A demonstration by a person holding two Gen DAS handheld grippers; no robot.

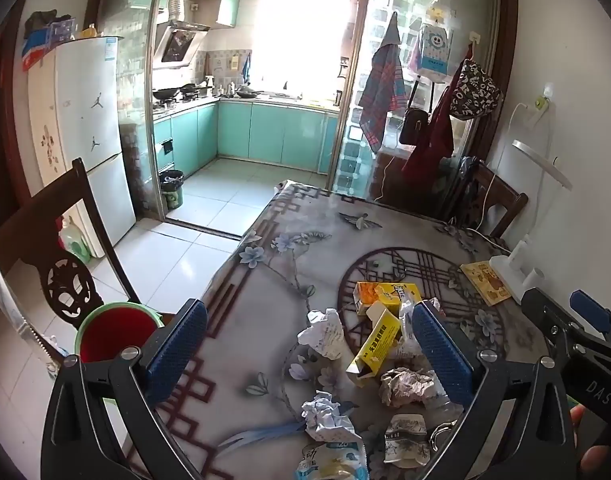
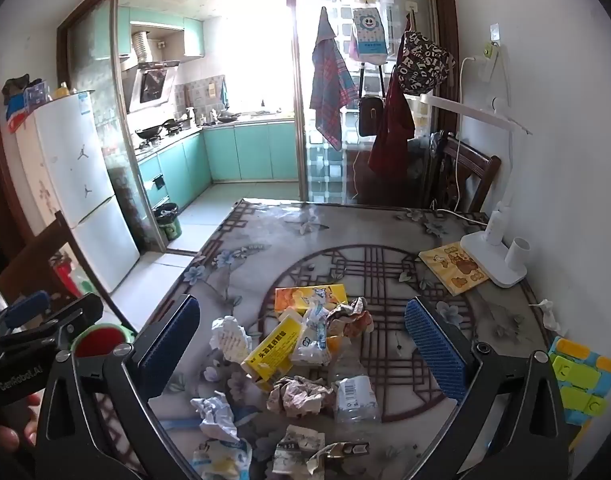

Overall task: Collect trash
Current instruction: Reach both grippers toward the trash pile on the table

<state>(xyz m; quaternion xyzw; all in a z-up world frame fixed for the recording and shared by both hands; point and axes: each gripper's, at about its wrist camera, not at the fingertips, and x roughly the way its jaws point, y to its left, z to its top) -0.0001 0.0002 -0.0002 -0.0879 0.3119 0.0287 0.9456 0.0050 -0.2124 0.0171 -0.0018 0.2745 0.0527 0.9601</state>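
Both grippers hang over the table (image 2: 385, 224) with jaws spread wide, nothing between the blue pads, so neither has grabbed anything.

Going left to right in the left wrist view: the red bucket with a green rim (image 1: 117, 334) sits off the table edge at about 8 o'clock, right behind the left gripper (image 1: 309, 344)'s left finger. The trash pile (image 1: 377, 360) lies at roughly 5 o'clock on the flowery tablecloth, mostly between the fingers: crumpled white paper (image 1: 325, 332), a yellow carton (image 1: 375, 346) lying tilted, an orange-yellow box (image 1: 385, 294) just behind it, and more wadded paper lower down. The right-hand finger covers part of the pile.

Right wrist view is the same deal. The left gripper's tip pokes in at 9 o'clock with the bucket beside it. The right gripper (image 2: 303, 342) frames the pile (image 2: 305, 364), and a squashed clear plastic bottle (image 2: 355, 392) lies near 6 o'clock, touching a brownish paper wad (image 2: 299, 394). At 2 o'clock a white desk lamp (image 2: 493, 252) stands on the table with a yellow booklet (image 2: 451, 266) just beside its base.
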